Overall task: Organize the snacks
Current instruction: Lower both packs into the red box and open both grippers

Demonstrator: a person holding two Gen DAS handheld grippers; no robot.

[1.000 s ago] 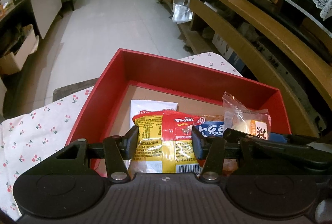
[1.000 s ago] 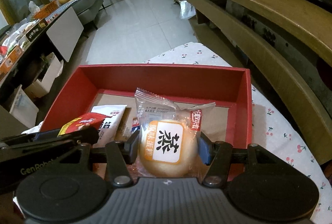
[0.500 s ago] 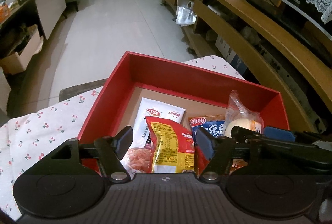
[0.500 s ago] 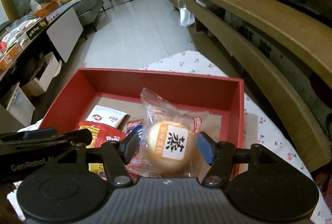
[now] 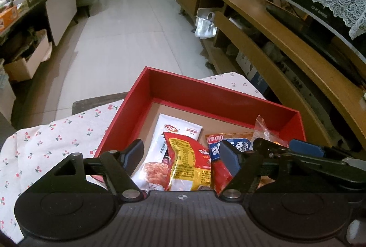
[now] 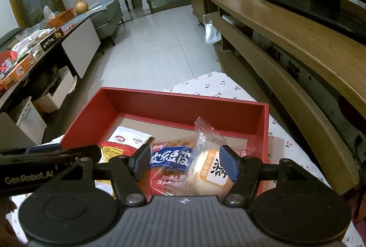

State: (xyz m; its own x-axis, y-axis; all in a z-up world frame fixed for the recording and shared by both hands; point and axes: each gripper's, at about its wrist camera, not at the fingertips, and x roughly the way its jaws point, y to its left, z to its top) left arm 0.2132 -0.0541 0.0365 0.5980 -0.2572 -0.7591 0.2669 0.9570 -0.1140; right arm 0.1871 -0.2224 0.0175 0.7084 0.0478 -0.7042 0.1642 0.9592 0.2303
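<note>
A red box point(image 5: 183, 87) point(image 6: 160, 100) sits on a cherry-print cloth. In it lie a yellow-and-red snack pack point(image 5: 189, 167), a white packet point(image 5: 173, 132) point(image 6: 130, 138), a blue-and-red bag point(image 5: 228, 144) point(image 6: 169, 160) and a clear-wrapped round bun point(image 6: 205, 176). My left gripper point(image 5: 181, 155) is open above the yellow-and-red pack, not touching it. My right gripper point(image 6: 185, 162) is open above the bun and the blue bag. Each gripper shows at the edge of the other's view.
The cherry-print cloth point(image 5: 45, 144) point(image 6: 217, 84) covers a small table. A long wooden TV bench point(image 5: 286, 52) point(image 6: 286, 41) runs along the right. A dark low table point(image 6: 45, 45) with boxes stands left. Tiled floor point(image 5: 125, 29) lies beyond.
Both grippers opened and let go: the left dropped the yellow-and-red pack, the right dropped the bun, both into the red box. Both grippers then drew back and upward.
</note>
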